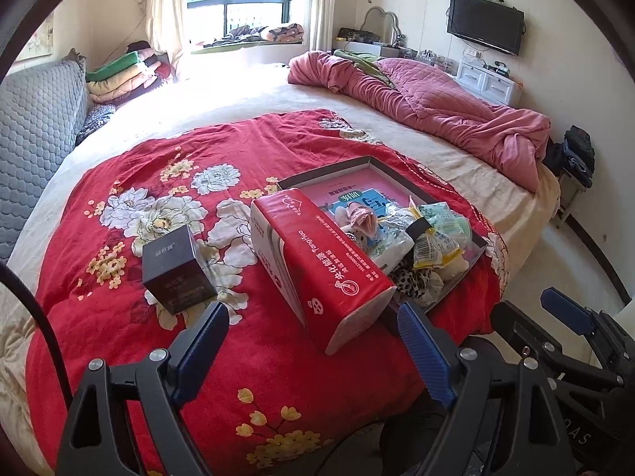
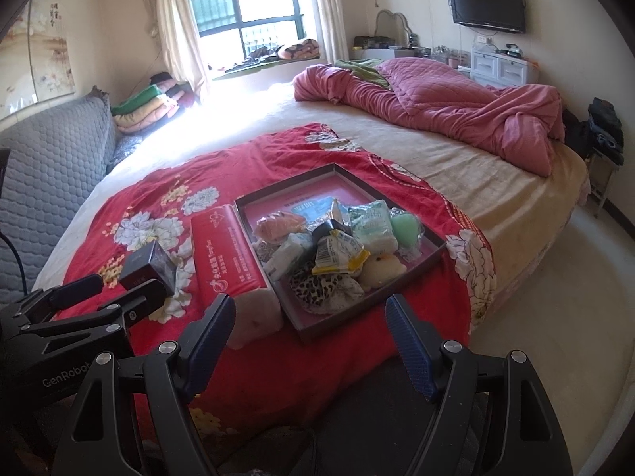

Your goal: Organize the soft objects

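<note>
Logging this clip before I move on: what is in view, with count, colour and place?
tissue pack: one, red, on the blanket beside the tray's left side
small box: one, black, on the blanket left of the tissue pack
tray: one, dark rim, pink inside, on the blanket
soft items: a mixed pile, count unclear, in the tray
blanket: one, red with flowers, spread on the bed
quilt: one, pink, bunched at the bed's far right
television: one, black, on the far wall
left tongs: open, empty, above the blanket's near edge
right tongs: open, empty, before the tray
</note>
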